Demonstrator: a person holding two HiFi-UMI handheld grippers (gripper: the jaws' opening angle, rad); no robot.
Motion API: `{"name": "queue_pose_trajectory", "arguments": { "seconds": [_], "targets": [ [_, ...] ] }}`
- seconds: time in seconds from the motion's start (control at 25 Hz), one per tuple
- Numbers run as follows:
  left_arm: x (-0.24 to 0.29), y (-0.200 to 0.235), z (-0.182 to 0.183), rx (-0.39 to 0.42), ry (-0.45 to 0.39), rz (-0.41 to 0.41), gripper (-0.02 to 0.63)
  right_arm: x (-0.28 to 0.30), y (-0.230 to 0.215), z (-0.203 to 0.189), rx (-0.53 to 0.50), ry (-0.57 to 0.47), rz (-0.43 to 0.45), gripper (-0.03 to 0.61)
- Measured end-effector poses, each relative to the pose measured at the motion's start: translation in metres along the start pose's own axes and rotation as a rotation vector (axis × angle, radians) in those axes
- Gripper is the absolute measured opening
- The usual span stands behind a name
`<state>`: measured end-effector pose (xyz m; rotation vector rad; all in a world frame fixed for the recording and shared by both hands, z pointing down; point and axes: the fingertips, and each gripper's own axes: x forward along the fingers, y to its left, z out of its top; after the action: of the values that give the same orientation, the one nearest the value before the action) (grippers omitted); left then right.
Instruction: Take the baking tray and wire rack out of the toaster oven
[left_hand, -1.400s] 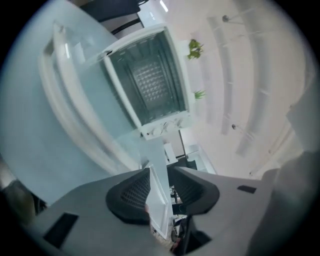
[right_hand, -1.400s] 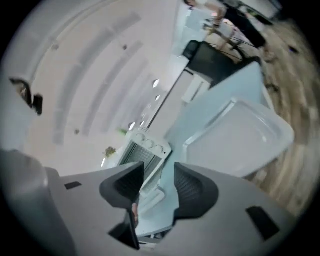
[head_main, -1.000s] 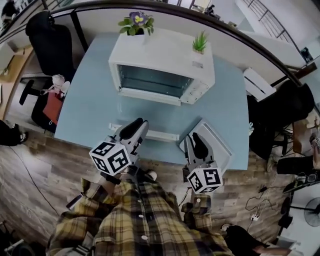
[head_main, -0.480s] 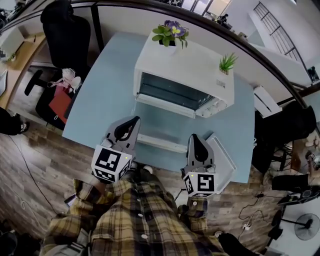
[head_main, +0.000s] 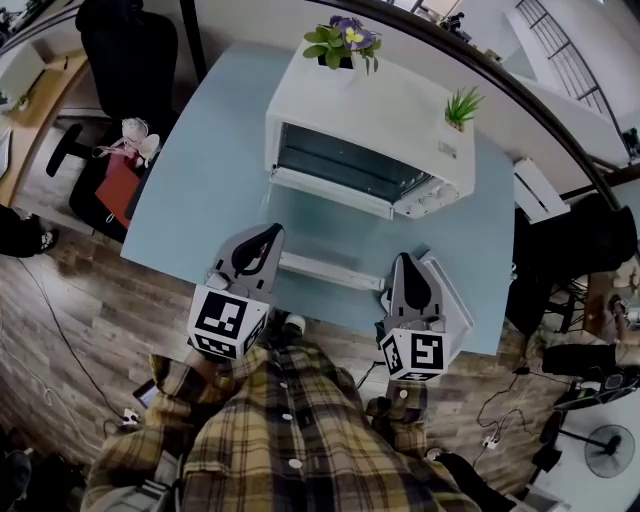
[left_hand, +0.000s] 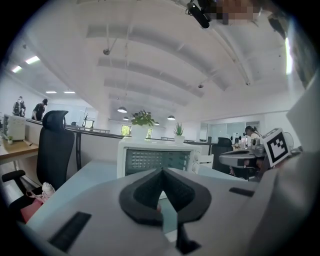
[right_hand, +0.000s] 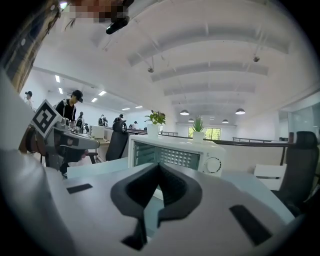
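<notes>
The white toaster oven (head_main: 372, 125) stands at the back of the light blue table (head_main: 195, 205), its dark glass front towards me; it also shows in the left gripper view (left_hand: 155, 159) and the right gripper view (right_hand: 176, 156). A pale flat tray (head_main: 458, 312) lies at the table's front right corner. A long white strip (head_main: 322, 271) lies between the grippers; I cannot tell what it is. My left gripper (head_main: 262, 240) (left_hand: 161, 172) and right gripper (head_main: 405, 266) (right_hand: 159, 167) hover over the table's front edge. Both are shut and empty, and both point at the oven from well short of it.
A potted purple flower (head_main: 345, 38) and a small green plant (head_main: 460, 105) sit on top of the oven. A black office chair (head_main: 125, 50) and a red bag (head_main: 118, 190) stand left of the table. Wooden floor lies below the near edge.
Both grippers' jaws have closed with nothing between them. The left gripper has rolled more upright. Both have shifted slightly along the table's front edge.
</notes>
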<state>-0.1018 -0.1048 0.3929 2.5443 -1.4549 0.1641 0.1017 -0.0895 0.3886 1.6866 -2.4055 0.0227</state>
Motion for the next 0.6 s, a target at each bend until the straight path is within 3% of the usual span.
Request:
{"name": "queue_pose_trajectory", "arguments": {
  "seconds": [0.6],
  "targets": [
    [0.0048, -0.0113, 0.0008, 0.032, 0.0, -0.001, -0.009, -0.0027, -0.0051, -0.0032, 0.029, -0.012, 0.007, 0.003]
  ]
}}
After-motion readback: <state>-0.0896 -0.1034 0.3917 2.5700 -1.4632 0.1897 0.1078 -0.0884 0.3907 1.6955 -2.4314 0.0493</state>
